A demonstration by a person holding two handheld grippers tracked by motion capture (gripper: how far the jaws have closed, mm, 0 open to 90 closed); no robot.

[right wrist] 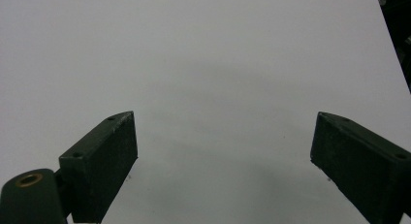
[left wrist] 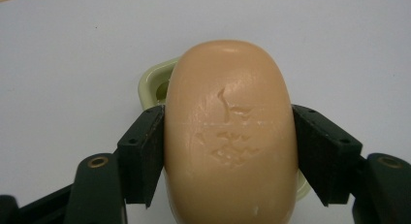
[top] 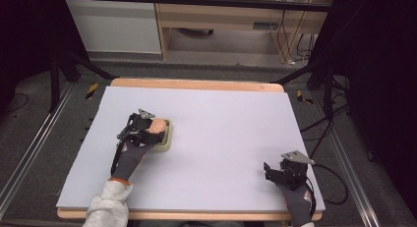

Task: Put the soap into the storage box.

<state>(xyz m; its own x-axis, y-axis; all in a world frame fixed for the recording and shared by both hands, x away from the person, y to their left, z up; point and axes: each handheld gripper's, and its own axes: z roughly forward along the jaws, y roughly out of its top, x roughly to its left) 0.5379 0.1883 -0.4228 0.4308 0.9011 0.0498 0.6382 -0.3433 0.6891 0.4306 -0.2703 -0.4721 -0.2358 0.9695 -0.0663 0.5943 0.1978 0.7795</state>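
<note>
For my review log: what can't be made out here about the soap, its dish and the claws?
- Dish interior: left gripper view, hidden behind the soap.
- Whether the soap rests in the dish or hangs above it: left claw and hand cover it in the high view.
- Soap's embossed mark: left gripper view, too worn to read.
- Right claw: jaw bases cut off by the bottom edge.

A wooden-edged table (top: 196, 84) under a pale lavender-white sheet (top: 221, 133) — on the sheet, one pale green soap dish (top: 167, 138) sits left of centre, near the sheet's left edge and well apart from its right edge — wood shows beyond the far edge.
</note>
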